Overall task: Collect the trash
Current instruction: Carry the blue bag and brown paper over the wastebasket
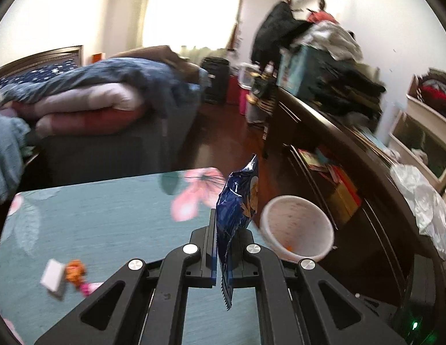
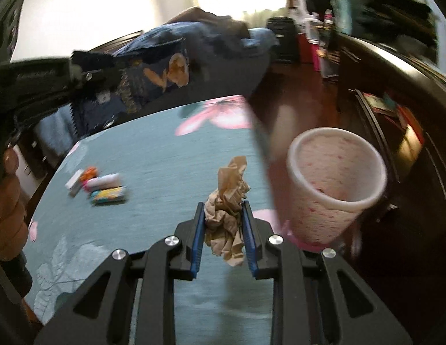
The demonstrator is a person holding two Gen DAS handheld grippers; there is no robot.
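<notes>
My left gripper (image 1: 223, 224) is shut on a crumpled blue snack bag (image 1: 237, 201), held upright above the teal flowered tablecloth (image 1: 108, 224). From the right wrist view the same left gripper (image 2: 108, 77) and its blue bag (image 2: 154, 77) hang at the upper left. My right gripper (image 2: 224, 215) is shut on a wad of brown crumpled paper (image 2: 227, 201). A white speckled bin (image 2: 335, 184) stands off the table's right edge, also seen as the bin (image 1: 296, 227) right of the bag. More wrappers (image 2: 99, 187) lie on the cloth at left, and wrappers (image 1: 67, 276) show in the left wrist view.
A bed piled with blankets (image 1: 93, 95) stands beyond the table. A dark wooden dresser (image 1: 352, 149) loaded with clothes and boxes runs along the right wall. A crumpled white plastic bag (image 1: 424, 201) lies on it. A person's hand (image 2: 7, 195) grips the left tool.
</notes>
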